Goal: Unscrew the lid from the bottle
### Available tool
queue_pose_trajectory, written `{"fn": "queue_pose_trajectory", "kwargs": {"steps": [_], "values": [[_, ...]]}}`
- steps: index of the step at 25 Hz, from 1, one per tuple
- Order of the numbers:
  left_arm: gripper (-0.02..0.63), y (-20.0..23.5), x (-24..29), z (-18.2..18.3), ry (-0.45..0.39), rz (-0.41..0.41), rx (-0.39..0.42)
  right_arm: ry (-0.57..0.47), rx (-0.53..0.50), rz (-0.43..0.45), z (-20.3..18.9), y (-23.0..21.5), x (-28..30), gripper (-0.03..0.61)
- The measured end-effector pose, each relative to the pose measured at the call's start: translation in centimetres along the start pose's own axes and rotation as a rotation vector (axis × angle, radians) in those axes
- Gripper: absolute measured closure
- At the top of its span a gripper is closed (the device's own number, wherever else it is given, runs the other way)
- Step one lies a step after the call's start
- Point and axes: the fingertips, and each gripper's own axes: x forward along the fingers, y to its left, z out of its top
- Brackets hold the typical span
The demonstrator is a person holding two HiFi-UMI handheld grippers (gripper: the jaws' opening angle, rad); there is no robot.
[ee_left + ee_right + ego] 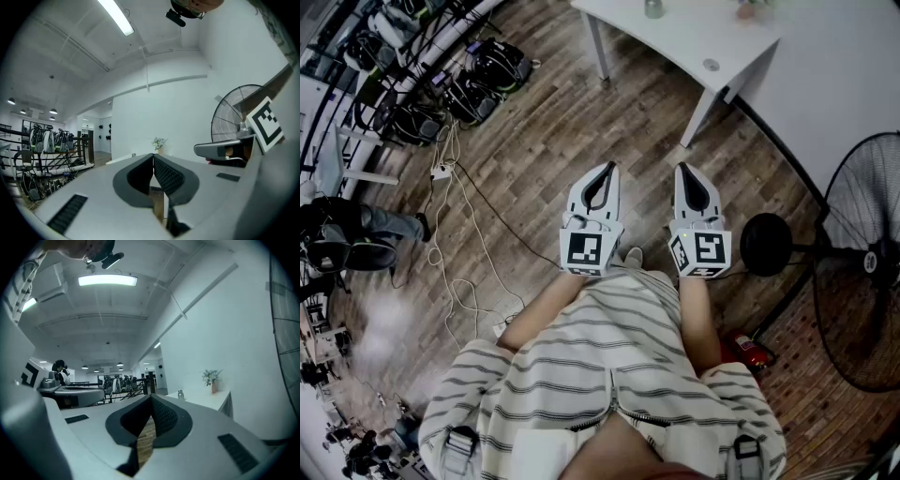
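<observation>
The left tool [608,167], a pale grey moulded-plastic shell with a black-and-white marker cube at its back, is clenched tight. Its ribbed black rubber pads [167,176] meet tip to tip with only air between them. The right tool [682,169], of the same make, is likewise clenched on nothing, its knurled pads [162,416] pressed together. A person in a loose striped shirt [609,366] holds both level and side by side over a floor of brown wooden planks [581,112].

The small silvery metal bottle [653,8], cylindrical in shape, stands upright on the smooth white bench [680,37], well ahead of both tools and apart from them. In the right gripper view it shows beyond the jaw tips, near a little potted plant [212,377] by the wall.

A black wire-caged pedestal fan [862,262] with a round base stands at the right. Thin pale cables [455,281] trail across the planks at the left.
</observation>
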Motion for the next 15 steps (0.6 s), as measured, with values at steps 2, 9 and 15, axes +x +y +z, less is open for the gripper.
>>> {"fn": "queue_pose_trajectory", "kwargs": {"steps": [2, 9, 15], "values": [[0.614, 0.0, -0.1, 0.0, 0.005, 0.004, 0.002, -0.014, 0.016, 0.007, 0.3, -0.1, -0.1, 0.571], [0.614, 0.1, 0.2, -0.5, 0.02, 0.011, 0.0, -0.01, 0.009, -0.006, 0.5, -0.6, 0.2, 0.571], [0.614, 0.8, 2.5, -1.1, 0.032, 0.013, -0.009, 0.01, 0.023, 0.012, -0.3, -1.5, 2.7, 0.571]]}}
